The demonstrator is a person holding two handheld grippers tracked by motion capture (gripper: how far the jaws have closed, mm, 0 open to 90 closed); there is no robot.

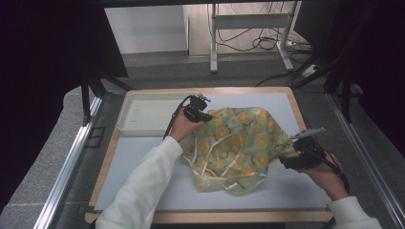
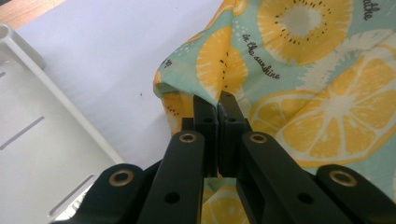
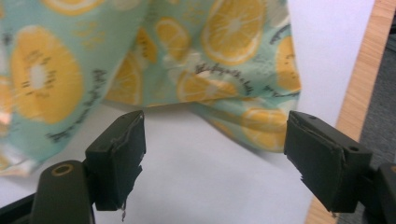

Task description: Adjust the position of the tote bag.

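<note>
A teal cloth (image 1: 239, 145) printed with yellow citrus slices lies crumpled on the white mat, with a pale ribbon trailing along its near edge. My left gripper (image 1: 206, 116) is at the cloth's far left corner, and in the left gripper view it (image 2: 217, 101) is shut on a raised fold of the cloth (image 2: 299, 79). At the cloth's right edge my right gripper (image 1: 290, 153) is held by a hand. In the right gripper view it (image 3: 215, 133) stands wide open over bare mat, with the cloth (image 3: 154, 60) just ahead of the pads and nothing between them.
A shallow white tray (image 1: 143, 119) lies at the far left of the table, close beside the left gripper, and its wall (image 2: 60, 116) is seen in the left gripper view. The wooden table edge (image 3: 369, 79) runs just right of the right gripper. White mat (image 1: 143, 157) surrounds the cloth.
</note>
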